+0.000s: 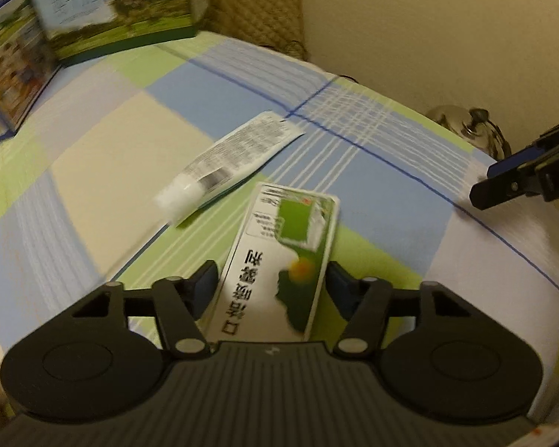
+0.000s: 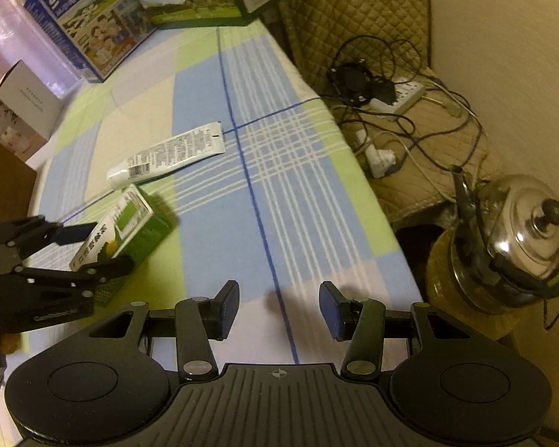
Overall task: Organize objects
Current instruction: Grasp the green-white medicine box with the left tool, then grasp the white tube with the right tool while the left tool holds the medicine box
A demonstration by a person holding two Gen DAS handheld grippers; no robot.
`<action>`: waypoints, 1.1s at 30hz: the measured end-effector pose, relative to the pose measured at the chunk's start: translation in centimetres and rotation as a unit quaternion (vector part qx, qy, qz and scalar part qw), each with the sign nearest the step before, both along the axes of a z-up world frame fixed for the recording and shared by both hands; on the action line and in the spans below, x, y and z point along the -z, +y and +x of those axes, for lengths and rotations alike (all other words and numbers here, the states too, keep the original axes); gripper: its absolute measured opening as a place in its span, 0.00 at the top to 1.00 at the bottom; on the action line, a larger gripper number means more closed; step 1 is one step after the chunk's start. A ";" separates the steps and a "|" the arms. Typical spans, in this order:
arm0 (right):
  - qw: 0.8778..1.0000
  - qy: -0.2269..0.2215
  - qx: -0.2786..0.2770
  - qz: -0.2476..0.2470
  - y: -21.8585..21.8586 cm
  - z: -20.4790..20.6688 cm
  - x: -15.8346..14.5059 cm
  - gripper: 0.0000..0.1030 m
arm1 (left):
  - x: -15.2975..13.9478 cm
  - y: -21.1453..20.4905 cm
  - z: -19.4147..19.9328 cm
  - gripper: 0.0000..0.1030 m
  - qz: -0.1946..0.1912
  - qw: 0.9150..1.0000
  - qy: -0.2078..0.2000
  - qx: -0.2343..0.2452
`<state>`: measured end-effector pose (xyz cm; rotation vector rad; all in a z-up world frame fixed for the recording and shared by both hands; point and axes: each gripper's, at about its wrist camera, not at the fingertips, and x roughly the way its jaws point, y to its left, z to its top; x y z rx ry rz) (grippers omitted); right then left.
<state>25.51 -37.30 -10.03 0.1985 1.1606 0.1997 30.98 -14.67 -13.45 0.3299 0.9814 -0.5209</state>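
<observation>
Checked cloth covered the counter [image 2: 279,171], where the left hand-held gripper [image 1: 272,279] straddled a light, stiff box [image 1: 279,257] beside the tube [image 1: 234,160], seemingly gripping its long sides, right hand-held gripper [image 2: 279,309] released.

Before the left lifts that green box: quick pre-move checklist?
1. Green box between the left gripper fingers: ok.
2. Pads touching both box sides: cannot tell, blurred.
3. Box lifted off the tablecloth: cannot tell.
4. Tube apart from the box: ok, narrow gap beyond its far end.
5. Right gripper open and holding nothing: ok.
6. Right gripper out of the lift path: ok, off to the box's right.
</observation>
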 end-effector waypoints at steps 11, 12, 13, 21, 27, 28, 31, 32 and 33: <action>0.991 -0.082 -0.102 -0.008 4.0 5.2 0.3 0.62 | -0.3 8.5 -2.6 0.50 -0.001 0.973 0.002 -0.229; 0.989 -0.089 -0.116 -0.006 4.5 6.2 0.3 0.72 | -0.2 9.2 -2.8 0.50 0.001 0.969 0.001 -0.249; 0.987 -0.096 -0.128 -0.001 5.0 7.1 0.4 0.77 | -0.3 9.8 -2.8 0.50 0.002 0.964 0.000 -0.265; 0.977 -0.126 -0.173 -0.002 8.6 14.2 1.8 0.86 | -0.4 12.5 -2.6 0.50 -0.002 0.940 0.010 -0.341; 0.981 -0.079 -0.172 0.045 9.2 16.7 3.8 0.85 | -0.2 12.8 -2.4 0.50 -0.005 0.934 0.023 -0.356; 0.982 -0.069 -0.170 0.055 9.1 16.5 4.0 0.85 | -0.2 12.8 -2.4 0.50 -0.004 0.934 0.023 -0.356; 0.982 -0.053 -0.168 0.074 8.9 15.3 4.1 0.85 | 0.0 12.8 -2.5 0.50 -0.005 0.934 0.026 -0.355; 0.982 -0.043 -0.163 0.084 8.8 14.6 4.1 0.85 | 0.0 12.9 -2.5 0.50 -0.006 0.934 0.029 -0.357; 0.981 -0.033 -0.162 0.096 8.9 14.1 4.2 0.85 | 0.1 12.9 -2.4 0.50 -0.007 0.933 0.031 -0.358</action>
